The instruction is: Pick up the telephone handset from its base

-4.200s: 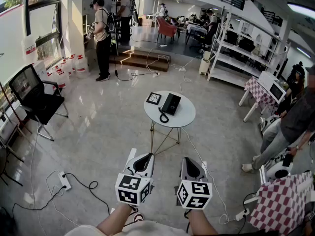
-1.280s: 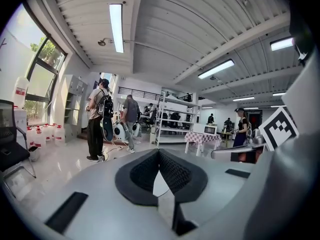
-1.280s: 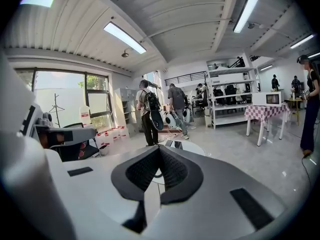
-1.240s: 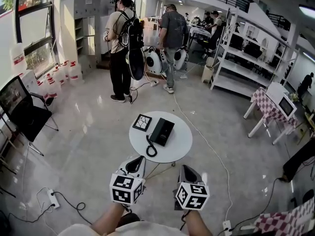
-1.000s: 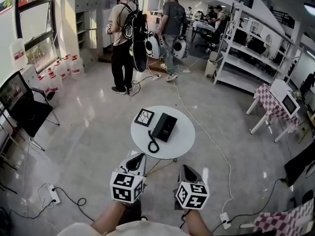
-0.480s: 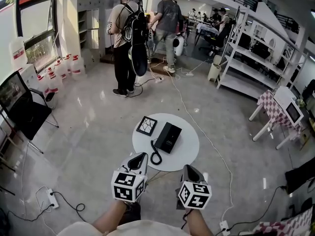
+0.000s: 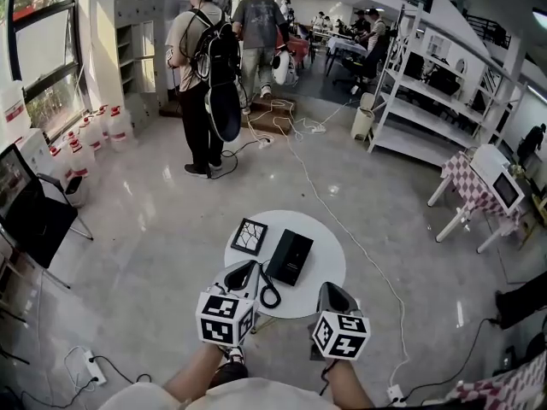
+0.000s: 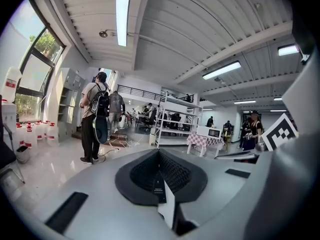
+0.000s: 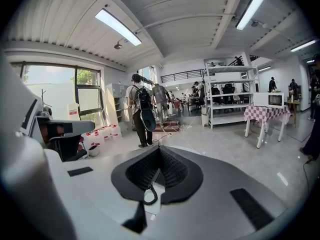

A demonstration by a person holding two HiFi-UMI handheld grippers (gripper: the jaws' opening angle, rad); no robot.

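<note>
Black telephone handset (image 7: 284, 254) lies on its base (image 7: 299, 260) atop the round white table (image 7: 329, 270), which sits closer than before. Left gripper (image 7: 248, 269) and right gripper (image 7: 330, 290), jaws together and empty, point forward at its near rim.

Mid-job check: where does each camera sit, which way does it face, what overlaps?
Head view: on the person's head, steeply down at the round table with the telephone; both forearms, left gripper and right gripper show.
Left gripper view: rides that gripper, facing across the room over shut jaws; right gripper at right.
Right gripper view: likewise, over shut jaws; left gripper at left.
Shared: both gripper views show the backpack wearer and white shelving.
</note>
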